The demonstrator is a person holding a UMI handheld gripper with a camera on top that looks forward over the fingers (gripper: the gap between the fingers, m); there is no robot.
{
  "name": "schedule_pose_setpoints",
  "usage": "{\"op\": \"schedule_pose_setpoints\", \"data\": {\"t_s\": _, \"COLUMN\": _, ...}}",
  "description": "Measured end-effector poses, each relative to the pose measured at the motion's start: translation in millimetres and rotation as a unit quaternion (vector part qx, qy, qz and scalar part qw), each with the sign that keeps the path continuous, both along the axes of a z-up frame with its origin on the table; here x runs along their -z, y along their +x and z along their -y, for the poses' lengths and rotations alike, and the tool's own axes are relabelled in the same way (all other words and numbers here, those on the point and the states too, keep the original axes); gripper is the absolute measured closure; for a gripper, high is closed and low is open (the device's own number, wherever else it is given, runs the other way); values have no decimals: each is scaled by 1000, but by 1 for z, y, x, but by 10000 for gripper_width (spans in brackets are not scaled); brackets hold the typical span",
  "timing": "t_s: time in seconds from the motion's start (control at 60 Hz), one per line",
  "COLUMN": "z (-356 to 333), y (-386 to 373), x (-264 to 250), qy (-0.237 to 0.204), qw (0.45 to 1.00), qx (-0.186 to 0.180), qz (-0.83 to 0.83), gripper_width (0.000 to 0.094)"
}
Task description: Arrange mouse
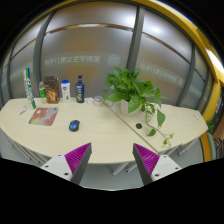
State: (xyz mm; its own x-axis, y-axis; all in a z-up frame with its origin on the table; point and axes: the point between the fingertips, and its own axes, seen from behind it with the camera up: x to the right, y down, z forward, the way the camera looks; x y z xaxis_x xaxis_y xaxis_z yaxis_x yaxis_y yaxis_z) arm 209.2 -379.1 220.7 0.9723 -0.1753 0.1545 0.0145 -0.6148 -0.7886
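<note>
Hovering short of the table, the gripper holds its fingers wide apart with nothing between the magenta pads. Beyond the fingers, on the pale tabletop and well apart from them, lies the small blue mouse. Left of it sits a booklet with a reddish printed cover; its writing cannot be read. Farther back along the table's far edge stand a tall green bottle, a dark packet, a white bottle and a blue bottle, their labels too small to read. Right of these a leafy potted plant trails a vine across the table. Behind everything, glass wall panels carry a frosted band with faint lettering that is illegible.
</note>
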Motion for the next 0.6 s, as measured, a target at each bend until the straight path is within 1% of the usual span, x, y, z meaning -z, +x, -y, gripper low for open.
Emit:
{"op": "schedule_pose_setpoints", "data": {"t_s": 0.133, "z": 12, "y": -11, "x": 4, "qy": -6, "qw": 1000, "qx": 10, "qz": 6, "gripper_width": 83}}
{"op": "schedule_pose_setpoints", "data": {"t_s": 0.267, "z": 29, "y": -39, "x": 27, "qy": -20, "qw": 1000, "qx": 24, "qz": 2, "gripper_width": 82}}
{"op": "schedule_pose_setpoints", "data": {"t_s": 0.35, "z": 39, "y": -62, "x": 48, "qy": -31, "qw": 999, "qx": 27, "qz": -4, "gripper_width": 81}}
{"op": "schedule_pose_setpoints", "data": {"t_s": 0.5, "z": 33, "y": -118, "x": 88, "qy": -57, "qw": 998, "qx": 14, "qz": -29, "gripper_width": 83}}
{"op": "schedule_pose_setpoints", "data": {"t_s": 0.6, "z": 1, "y": -149, "x": 103, "qy": -54, "qw": 998, "qx": -3, "qz": -39, "gripper_width": 83}}
